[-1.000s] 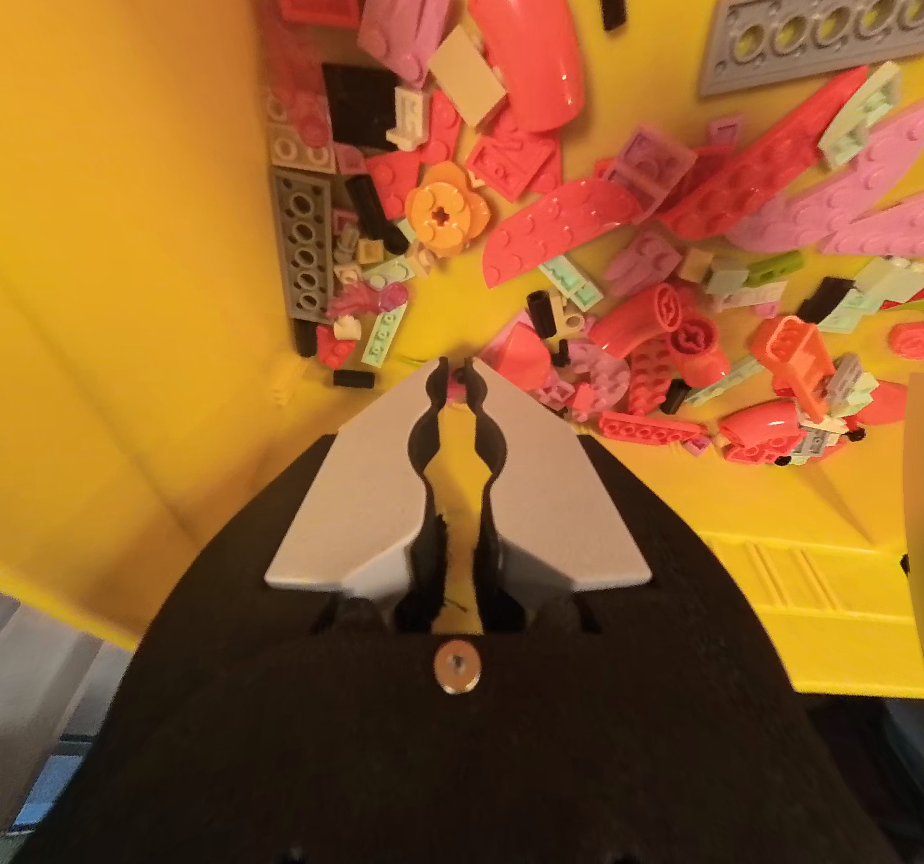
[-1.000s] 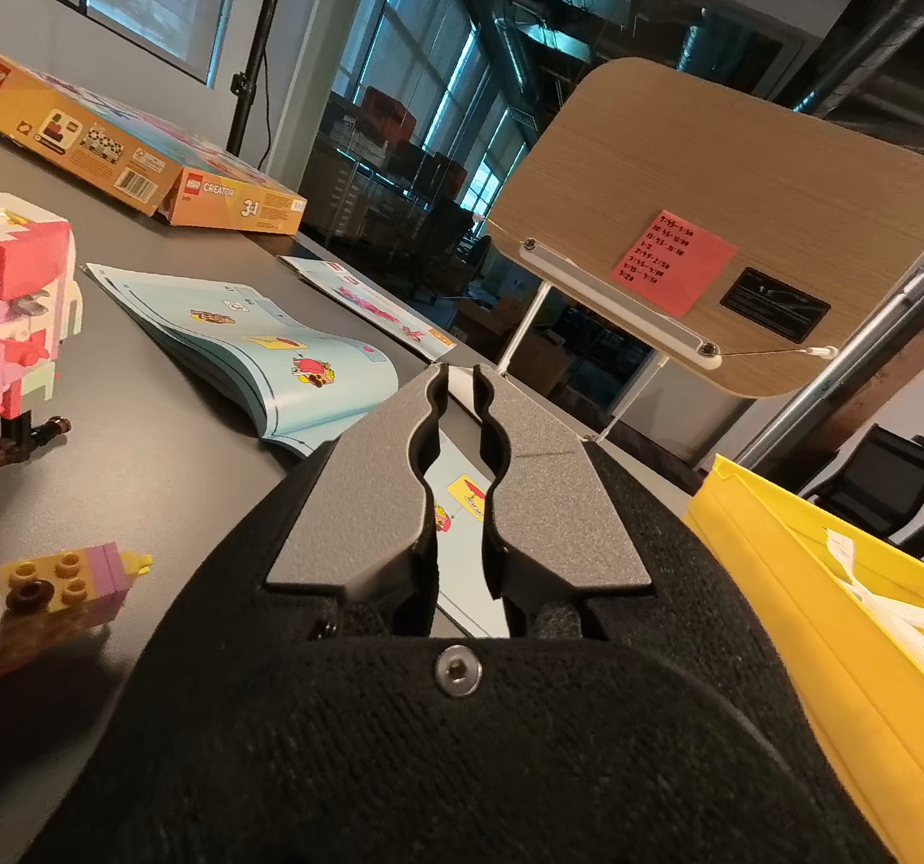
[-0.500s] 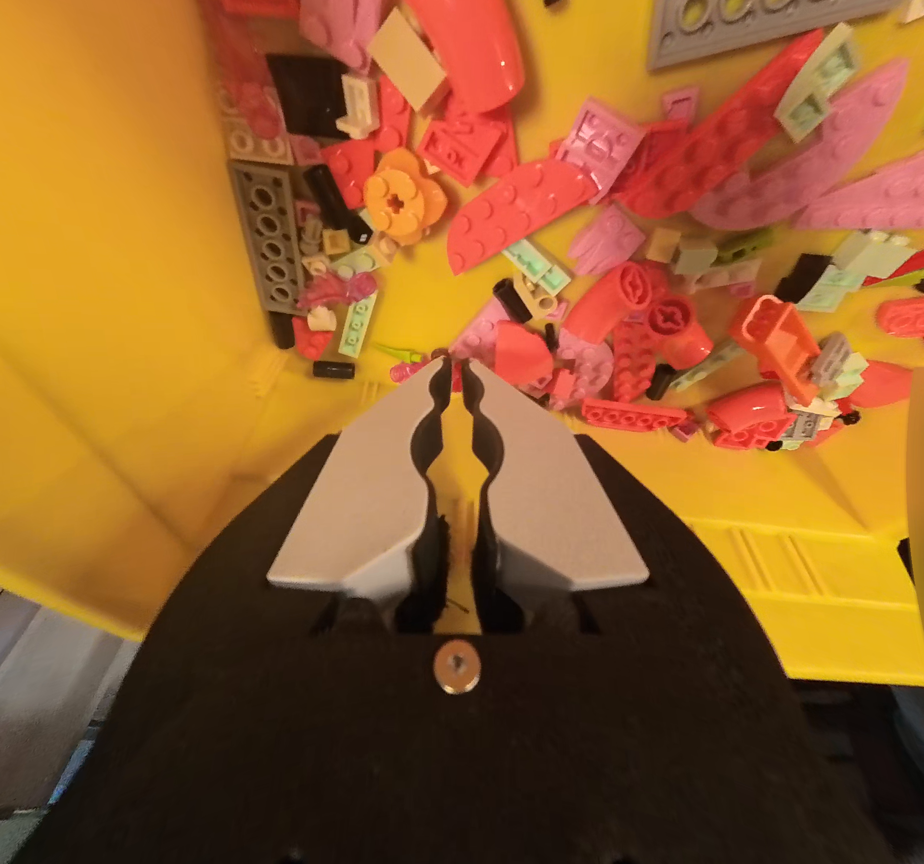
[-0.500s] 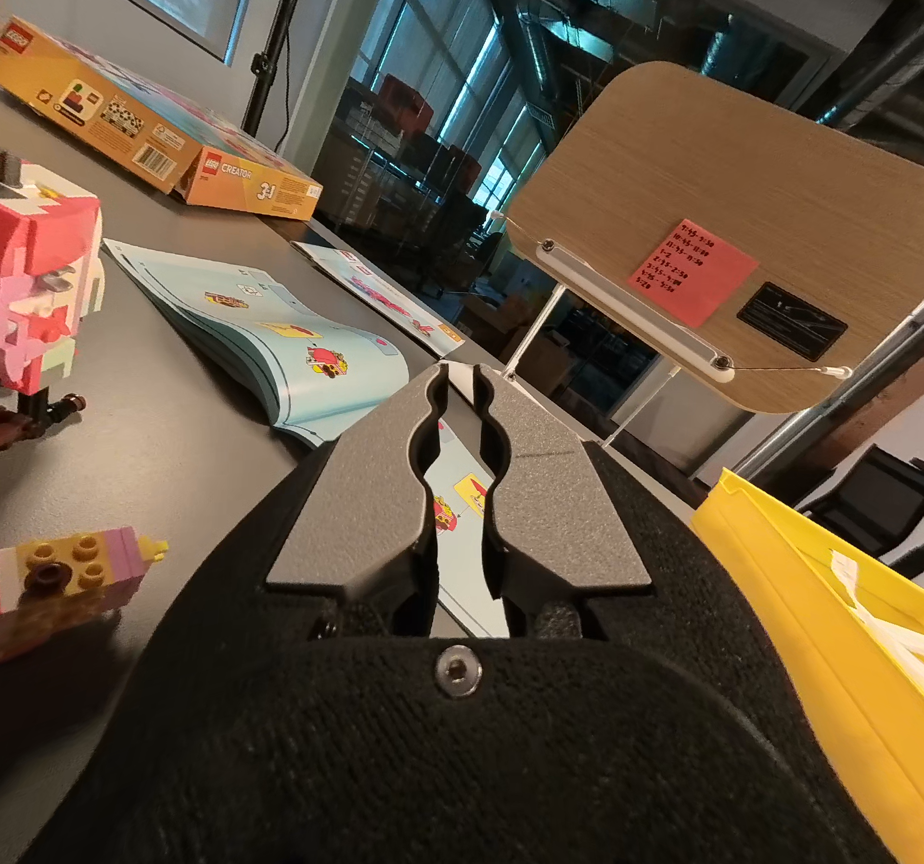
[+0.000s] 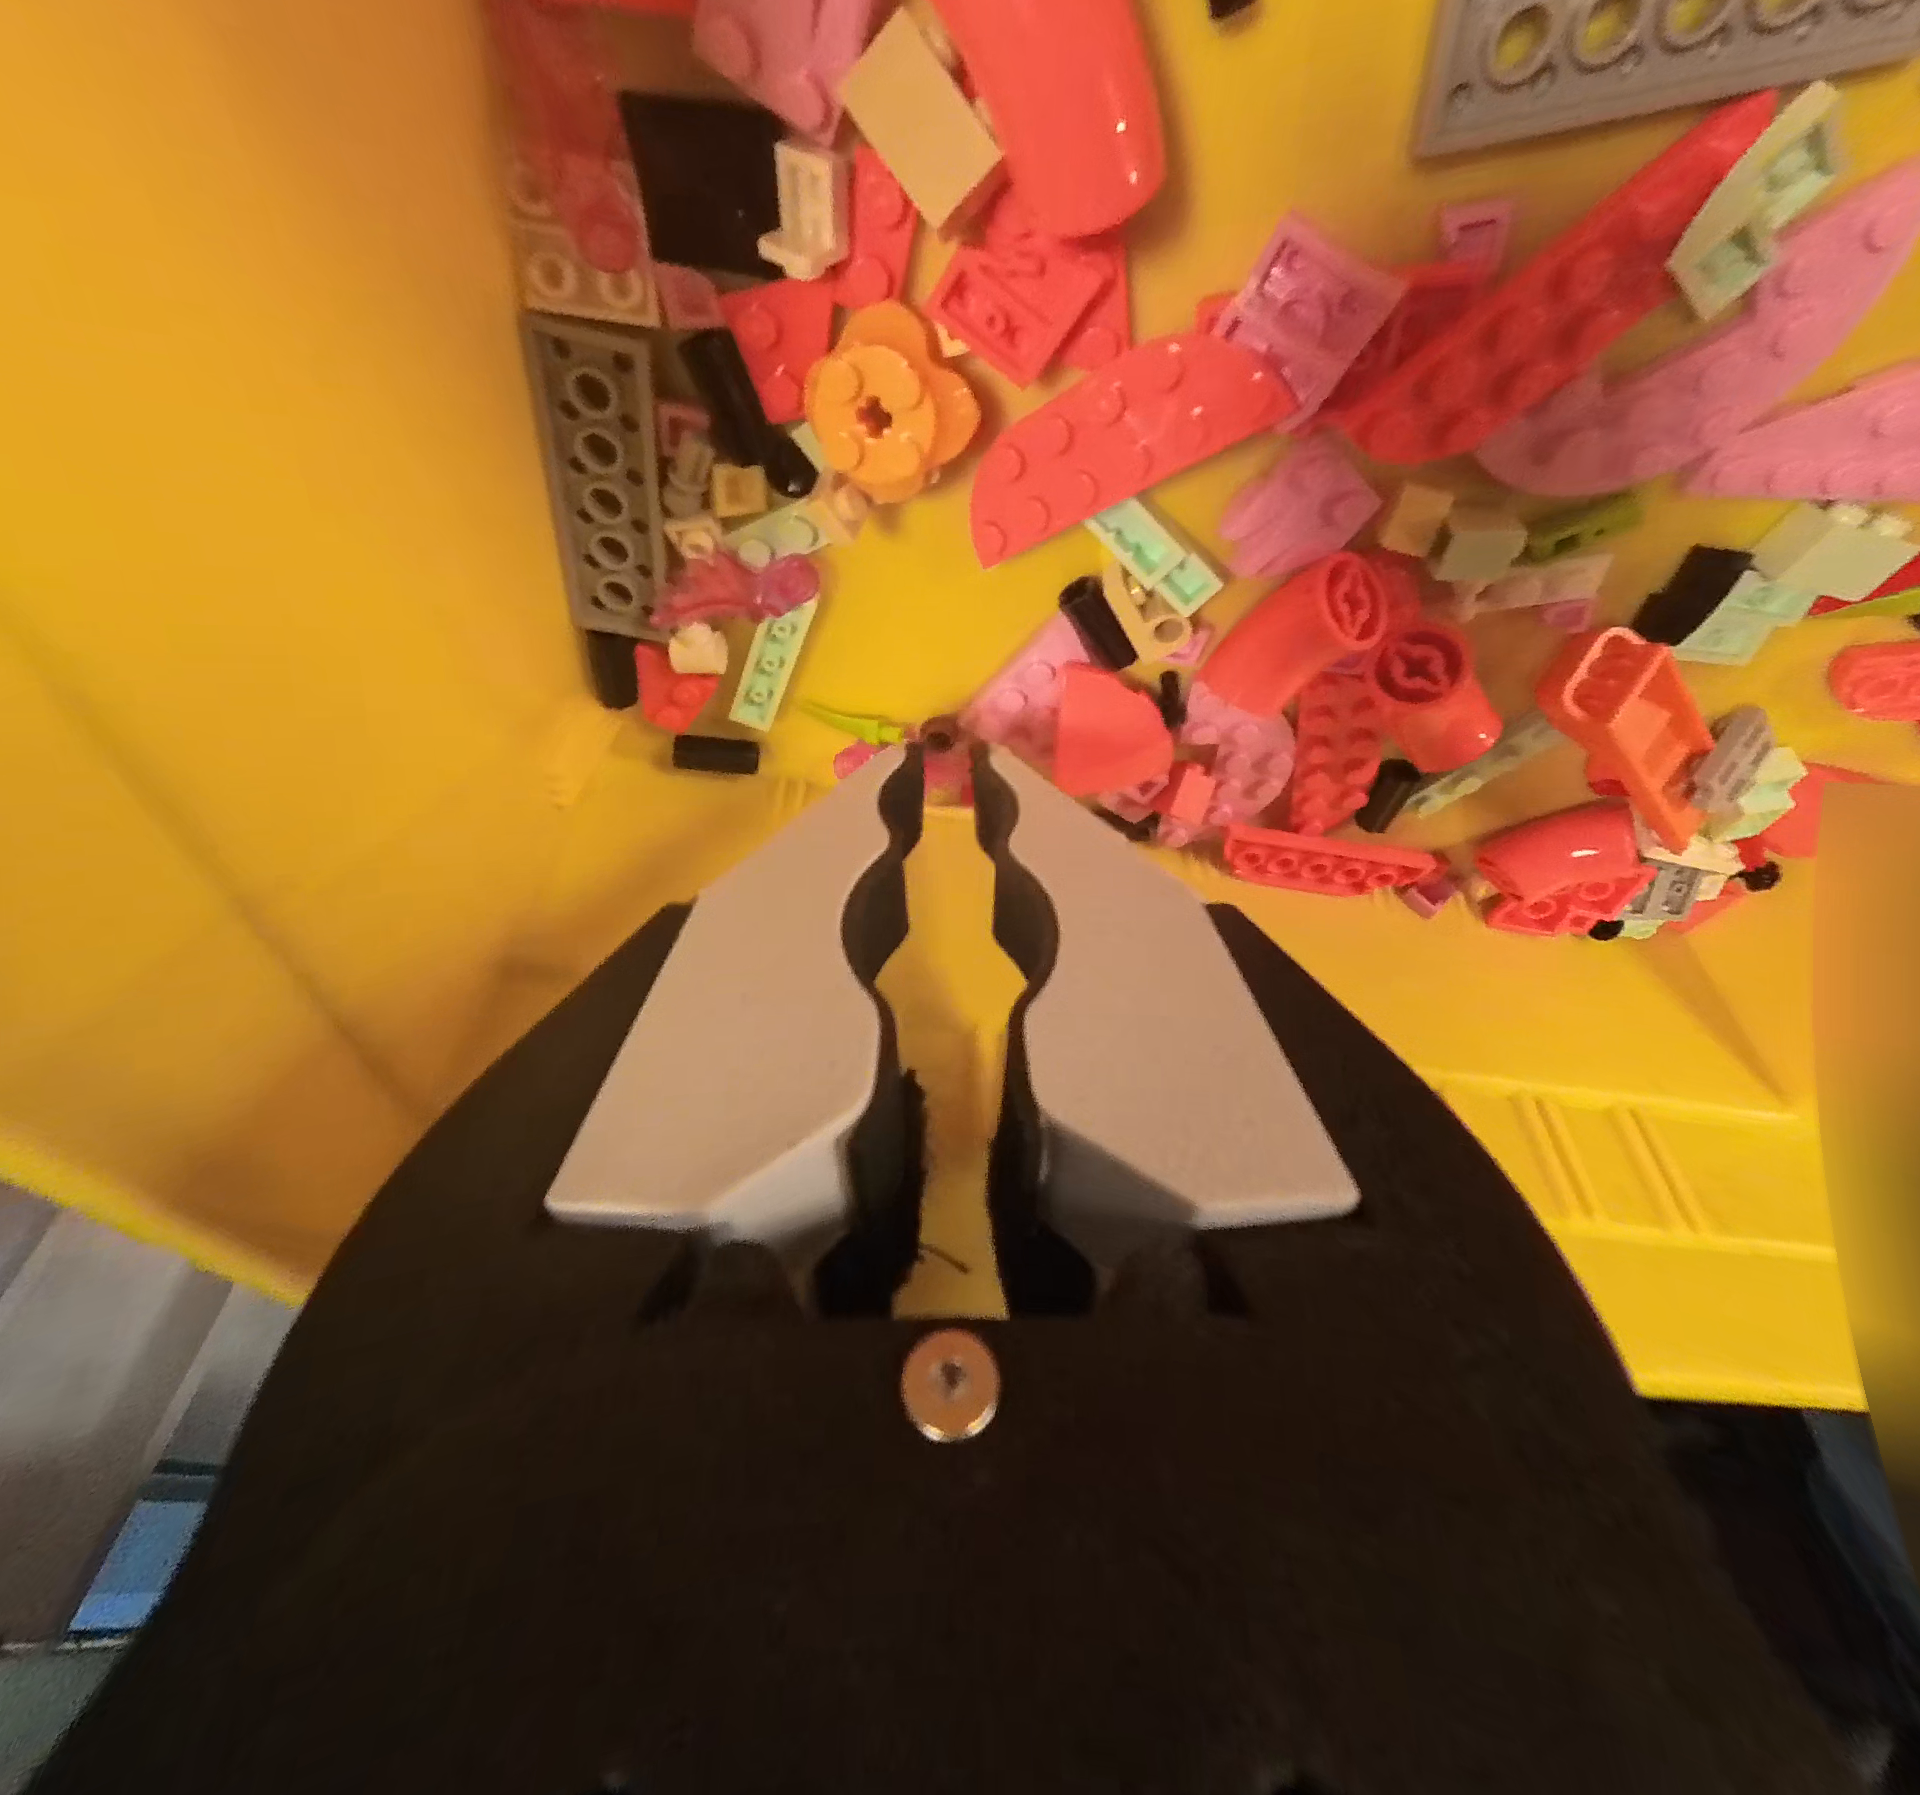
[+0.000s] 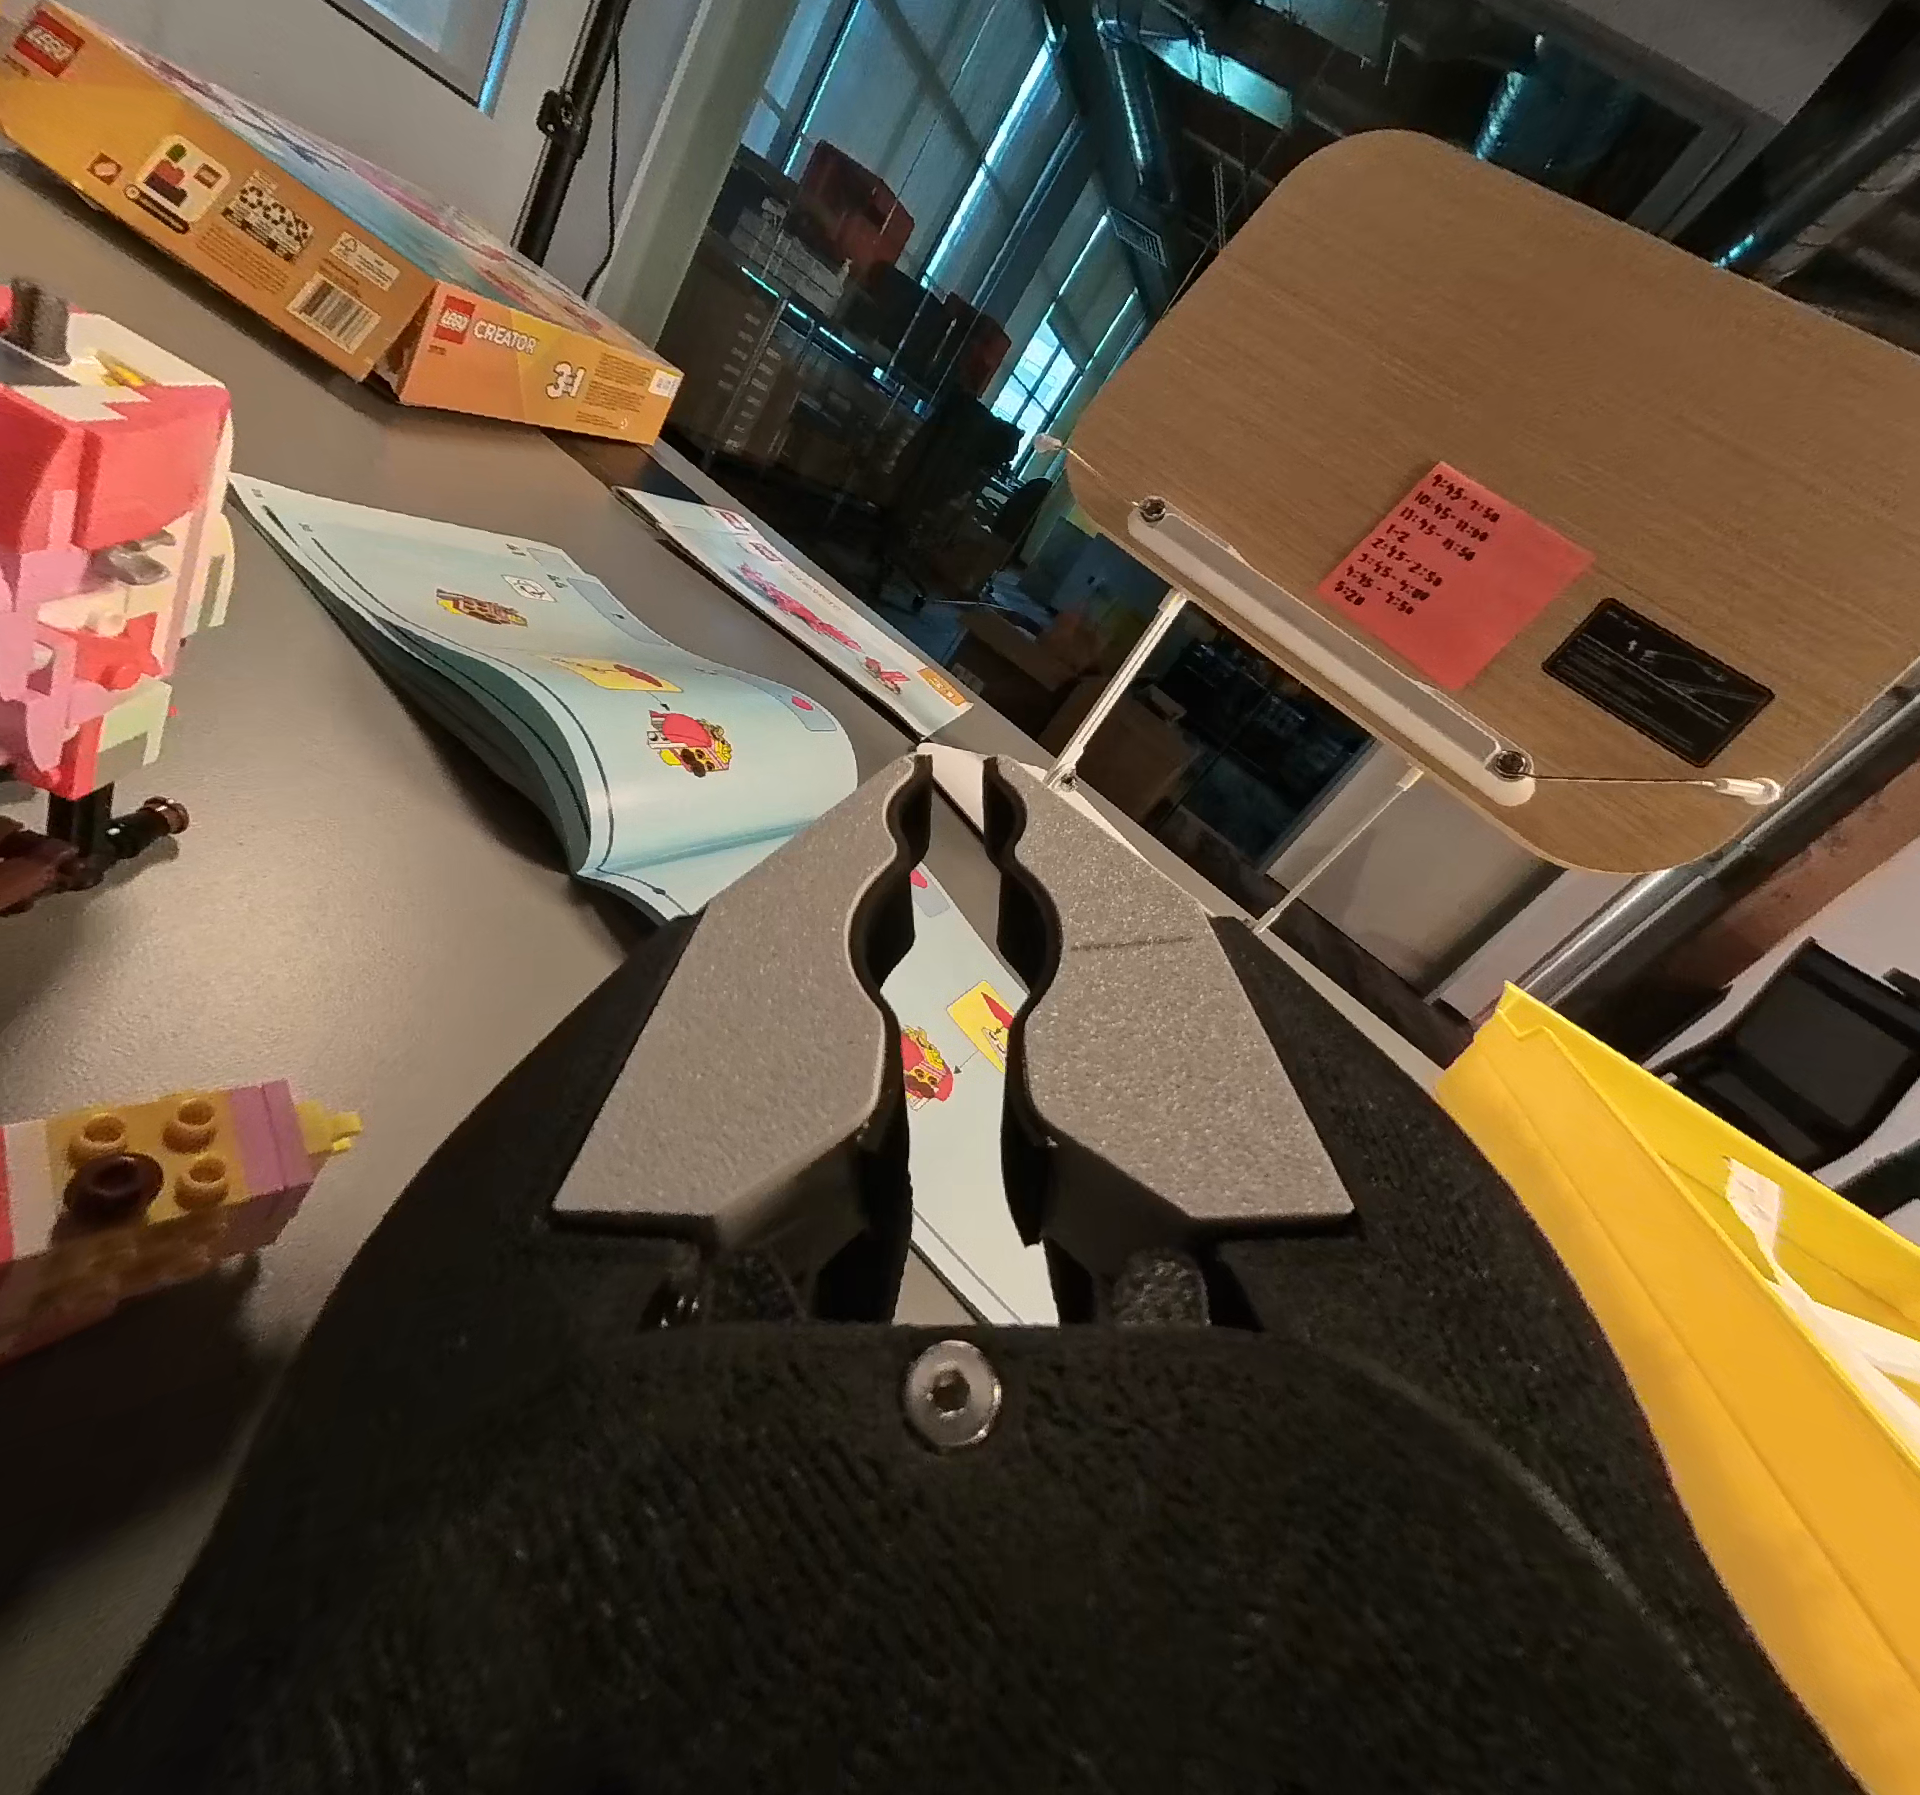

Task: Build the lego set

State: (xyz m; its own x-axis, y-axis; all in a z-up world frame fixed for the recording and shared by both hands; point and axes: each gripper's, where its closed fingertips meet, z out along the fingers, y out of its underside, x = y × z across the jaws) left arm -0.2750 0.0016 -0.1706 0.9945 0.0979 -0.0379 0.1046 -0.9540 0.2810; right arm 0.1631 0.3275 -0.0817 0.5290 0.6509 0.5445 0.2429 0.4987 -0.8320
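The left claw [image 5: 948, 771] points down into a yellow bin [image 5: 260, 395], its fingers only narrowly apart. A small translucent pink piece [image 5: 857, 764] lies under the tips and a tiny brown stud [image 5: 939, 737] just beyond them. Nothing is plainly pinched. A lime spike [image 5: 847, 715] and a coral wedge [image 5: 1107, 743] flank the tips, and the loose brick heap spreads toward the bin's far wall.

The right claw [image 6: 954, 771] hangs low and level over the tabletop [image 6: 312, 914], equally narrow and bare, above an open instruction booklet [image 6: 582, 665]. A part-built brick figure [image 6: 94, 550] and a tan-and-lavender block [image 6: 156, 1174] stand near the tabletop's left edge.
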